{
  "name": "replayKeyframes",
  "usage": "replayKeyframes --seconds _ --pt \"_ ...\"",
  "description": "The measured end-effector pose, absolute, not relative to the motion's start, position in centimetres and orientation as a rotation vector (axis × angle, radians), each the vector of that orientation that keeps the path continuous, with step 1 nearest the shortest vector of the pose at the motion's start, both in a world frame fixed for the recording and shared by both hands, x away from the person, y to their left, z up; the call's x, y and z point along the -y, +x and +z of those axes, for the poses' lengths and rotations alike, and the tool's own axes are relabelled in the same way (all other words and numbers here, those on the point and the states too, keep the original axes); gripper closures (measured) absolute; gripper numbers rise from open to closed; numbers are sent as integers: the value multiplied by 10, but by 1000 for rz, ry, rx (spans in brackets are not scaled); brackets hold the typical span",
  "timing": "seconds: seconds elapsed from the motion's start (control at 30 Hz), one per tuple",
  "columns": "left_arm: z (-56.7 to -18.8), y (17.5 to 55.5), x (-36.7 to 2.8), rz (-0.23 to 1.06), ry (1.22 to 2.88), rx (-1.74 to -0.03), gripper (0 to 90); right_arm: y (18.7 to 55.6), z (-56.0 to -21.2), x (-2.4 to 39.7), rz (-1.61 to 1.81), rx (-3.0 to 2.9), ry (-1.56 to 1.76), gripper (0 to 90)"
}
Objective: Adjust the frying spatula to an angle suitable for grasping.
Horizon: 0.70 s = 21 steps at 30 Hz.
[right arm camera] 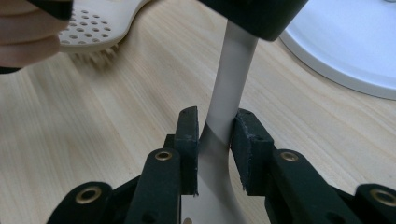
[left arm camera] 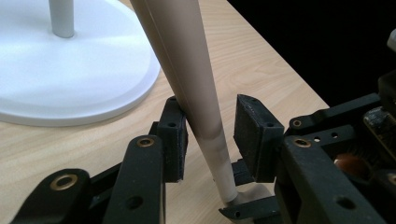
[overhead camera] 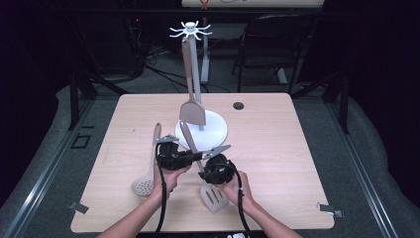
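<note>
A beige slotted spatula point(overhead camera: 214, 198) lies tilted, its head on the table and its handle point(left arm camera: 187, 56) raised toward the white stand's base point(overhead camera: 218, 131). My left gripper point(overhead camera: 193, 157) is shut on the handle's lower part, which runs between its pads point(left arm camera: 210, 123). My right gripper point(overhead camera: 203, 172) is shut on the thin neck point(right arm camera: 233, 70) close to the head, both pads point(right arm camera: 215, 128) against it. A solid beige turner point(overhead camera: 192, 111) hangs from the hooks at the top of the stand.
A perforated beige spoon point(overhead camera: 148, 163) lies on the table left of my hands, its bowl point(right arm camera: 93, 23) near the left hand. The stand's round base point(left arm camera: 70, 79) sits mid-table. A cable hole point(overhead camera: 238, 105) is at the back. A folding chair point(overhead camera: 277, 39) stands beyond the table.
</note>
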<state>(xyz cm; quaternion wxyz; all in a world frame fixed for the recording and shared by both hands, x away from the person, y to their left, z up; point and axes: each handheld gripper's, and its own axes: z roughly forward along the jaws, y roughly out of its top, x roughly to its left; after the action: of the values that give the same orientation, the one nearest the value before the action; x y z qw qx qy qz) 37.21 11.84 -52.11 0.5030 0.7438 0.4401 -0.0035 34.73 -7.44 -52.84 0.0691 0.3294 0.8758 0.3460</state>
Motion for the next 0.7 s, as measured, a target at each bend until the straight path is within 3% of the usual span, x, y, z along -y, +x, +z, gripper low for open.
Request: replayKeyframes --seconds 0.17,0.43,0.7 --pt "-517 371 -116 -26 1786 -1027 722 347 -524 78 1034 -2662 982 694" --pt "-498 370 -112 -99 1767 -911 768 340 -507 95 1021 -2668 954 419" --pt "-476 367 -112 -46 1795 -805 773 335 -490 116 1022 -2622 934 214"
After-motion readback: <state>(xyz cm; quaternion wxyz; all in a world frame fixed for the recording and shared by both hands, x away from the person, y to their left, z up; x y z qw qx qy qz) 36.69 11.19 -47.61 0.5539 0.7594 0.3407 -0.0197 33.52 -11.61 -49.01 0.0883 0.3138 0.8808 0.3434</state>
